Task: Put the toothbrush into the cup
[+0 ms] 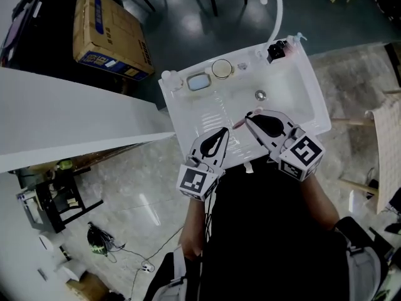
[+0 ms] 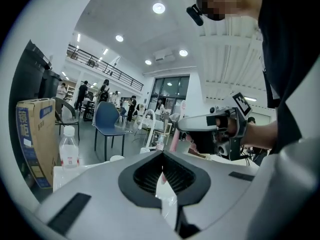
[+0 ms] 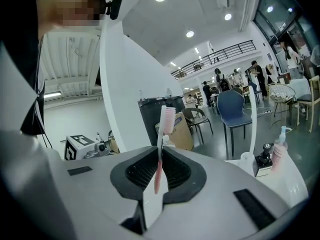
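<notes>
Upright, toothbrush [image 3: 160, 134] — pinched between right gripper [image 3: 159, 155] jaws.

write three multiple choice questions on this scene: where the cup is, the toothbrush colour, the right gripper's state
1. Where is the cup?
A) on the sink's far ledge
B) down in its basin
C) off the sink altogether

2. What colour is the toothbrush?
A) blue
B) pink
C) green

3. What state is the right gripper in?
A) open and empty
B) shut on the cup
C) shut on the toothbrush

Answers:
1 A: the cup stands on the ledge beside the soap dish.
2 B: the handle and bristles show pink in the right gripper view.
3 C: the jaws clamp the handle, with the bristles above them.
</notes>
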### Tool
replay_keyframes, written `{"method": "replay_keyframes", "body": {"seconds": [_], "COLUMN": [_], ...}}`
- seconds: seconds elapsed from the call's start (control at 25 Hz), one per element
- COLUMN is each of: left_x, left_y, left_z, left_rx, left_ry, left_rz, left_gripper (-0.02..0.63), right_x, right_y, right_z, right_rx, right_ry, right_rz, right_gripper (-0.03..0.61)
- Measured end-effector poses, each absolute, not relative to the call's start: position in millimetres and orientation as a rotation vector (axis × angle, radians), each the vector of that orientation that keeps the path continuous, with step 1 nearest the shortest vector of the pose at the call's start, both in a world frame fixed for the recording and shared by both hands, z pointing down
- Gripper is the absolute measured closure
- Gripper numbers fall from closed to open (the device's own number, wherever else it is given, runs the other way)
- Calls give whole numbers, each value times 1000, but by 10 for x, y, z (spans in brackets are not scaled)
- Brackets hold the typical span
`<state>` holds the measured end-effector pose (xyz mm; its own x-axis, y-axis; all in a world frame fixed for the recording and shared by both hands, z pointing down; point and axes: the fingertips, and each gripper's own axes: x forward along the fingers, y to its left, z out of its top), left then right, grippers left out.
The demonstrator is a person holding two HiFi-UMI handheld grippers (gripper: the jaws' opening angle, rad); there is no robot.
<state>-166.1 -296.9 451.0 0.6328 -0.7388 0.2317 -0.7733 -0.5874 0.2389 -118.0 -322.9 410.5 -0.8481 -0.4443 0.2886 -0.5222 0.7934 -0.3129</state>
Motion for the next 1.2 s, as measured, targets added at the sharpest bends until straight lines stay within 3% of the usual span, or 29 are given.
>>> {"method": "replay_keyframes", "body": {"seconds": [1.2], "left_x": [-1558], "left_y": [-3754], "left_z": [5187], "left_rx": [2399], "left_ry": [-1195], "left_rz": [244], "left_gripper": [604], "right_x": [-1108], "right_y": [-4235], "right_z": [4719], "right_rx": [758], "right_ry": [-2772], "right_rz": [774], "right_gripper": [541]}}
